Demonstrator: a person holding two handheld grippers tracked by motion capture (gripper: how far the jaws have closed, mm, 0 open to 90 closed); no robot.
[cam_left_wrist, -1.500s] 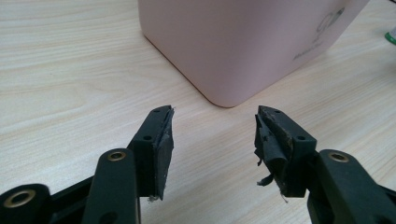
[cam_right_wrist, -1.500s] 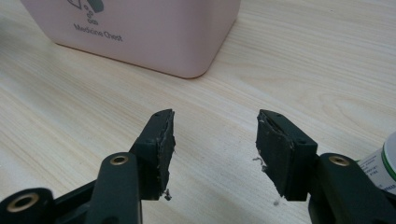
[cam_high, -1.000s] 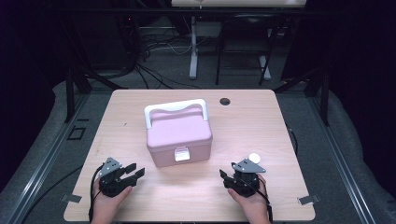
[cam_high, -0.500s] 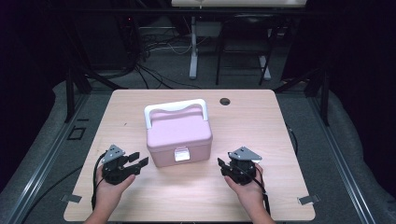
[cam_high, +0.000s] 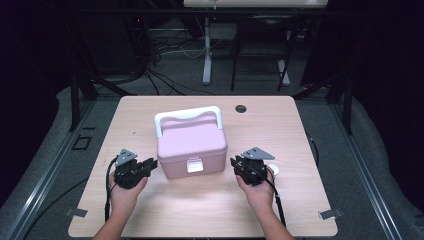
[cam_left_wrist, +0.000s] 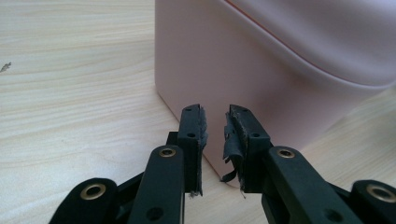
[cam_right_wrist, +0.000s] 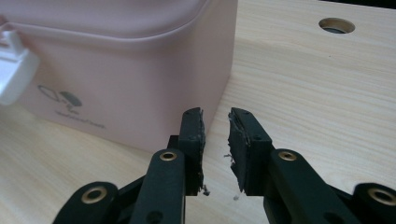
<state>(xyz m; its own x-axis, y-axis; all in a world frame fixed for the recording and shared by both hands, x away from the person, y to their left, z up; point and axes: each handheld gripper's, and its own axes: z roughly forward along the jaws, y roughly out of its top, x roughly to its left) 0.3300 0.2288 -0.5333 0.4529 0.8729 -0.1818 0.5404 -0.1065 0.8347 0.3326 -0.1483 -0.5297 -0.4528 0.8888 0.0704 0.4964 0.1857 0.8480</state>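
The pink box (cam_high: 192, 149) sits near the middle of the surface (cam_high: 300, 135), a little toward the person's side, its lid down and its white carrying handle (cam_high: 188, 116) upright over the back edge; the white latch (cam_high: 194, 165) on the front wall looks closed, so by my judgement nothing has been opened or lifted yet and the whole of the work remains, whether that proves to be undoing the latch or moving the box; the left gripper (cam_high: 148, 164) lies just beside the box's front left corner, and in the left gripper view its tips (cam_left_wrist: 216, 122) stand at a narrow gap with nothing between them, the corner of the box (cam_left_wrist: 261, 70) close ahead but not gripped; the right gripper (cam_high: 235, 163) lies just beside the front right corner, and in the right gripper view its tips (cam_right_wrist: 215, 125) are likewise narrowly parted and empty, the box wall (cam_right_wrist: 135, 88) close ahead on the left and the latch (cam_right_wrist: 13, 65) at the far left edge; the approach looks nearly complete, contact not yet made as far as I can tell; counted: one box, one handle, one latch, two grippers, one round hole (cam_high: 240, 108) in the surface beyond the box, and one small white object (cam_high: 273, 170) by the right hand, too small to identify.
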